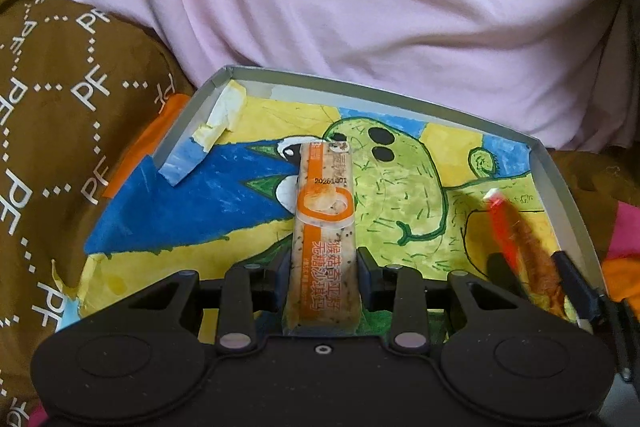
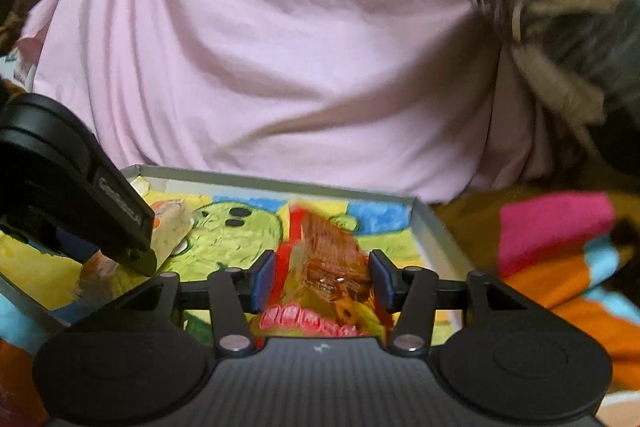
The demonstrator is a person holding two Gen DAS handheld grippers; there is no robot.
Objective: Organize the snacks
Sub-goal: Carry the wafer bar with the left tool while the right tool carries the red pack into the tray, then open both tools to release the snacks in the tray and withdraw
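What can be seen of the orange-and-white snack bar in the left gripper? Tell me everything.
The snack bar is a long, slim pack in clear, glossy wrap with orange bands, white Chinese lettering and a printed date. A pale, dark-speckled bar shows through. The left gripper is shut on its near end; it points away over the painted tray.

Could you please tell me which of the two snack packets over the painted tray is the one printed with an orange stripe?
The long pale bar clamped in the left tool; the other packet is red and clear.
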